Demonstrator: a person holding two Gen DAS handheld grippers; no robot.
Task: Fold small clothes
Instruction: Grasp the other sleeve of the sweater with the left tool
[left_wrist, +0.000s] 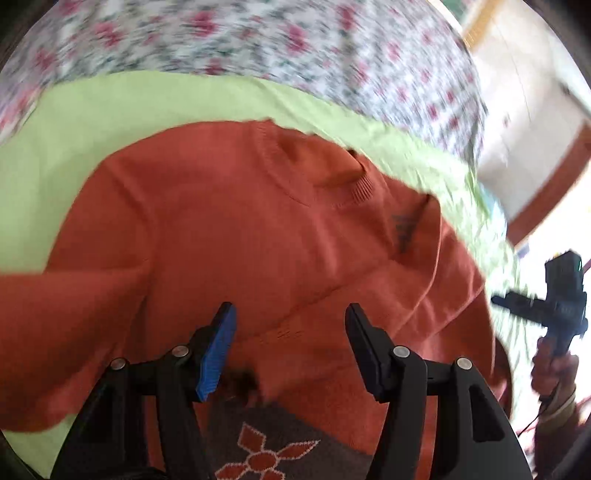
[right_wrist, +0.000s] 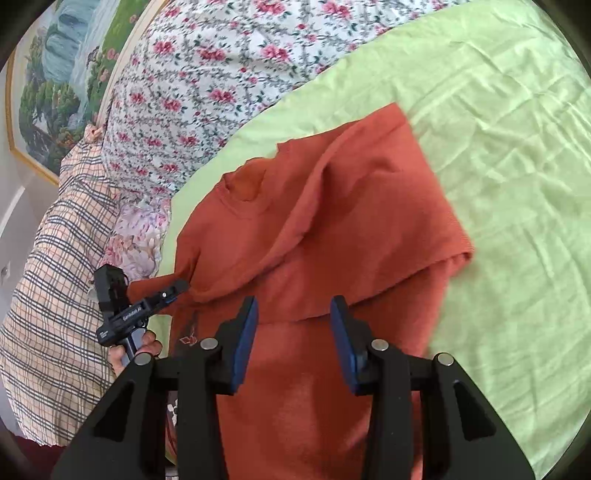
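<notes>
Sweater (right_wrist: 332, 229), orange knit, lies on green sheet (right_wrist: 498, 155), one side folded over. Soft, limp, light; best pinched at hem or sleeve edge. Left gripper (left_wrist: 290, 332) and right gripper (right_wrist: 293, 332) both released, empty.

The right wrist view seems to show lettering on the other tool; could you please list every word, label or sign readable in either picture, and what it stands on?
Left tool: white lettering along its black body, too small to read.
Orange sweater: a small dark mark on the chest, too blurred to read.
Grey band at the sweater's hem: an orange flower motif, no words.
Nothing else carries text.
</notes>
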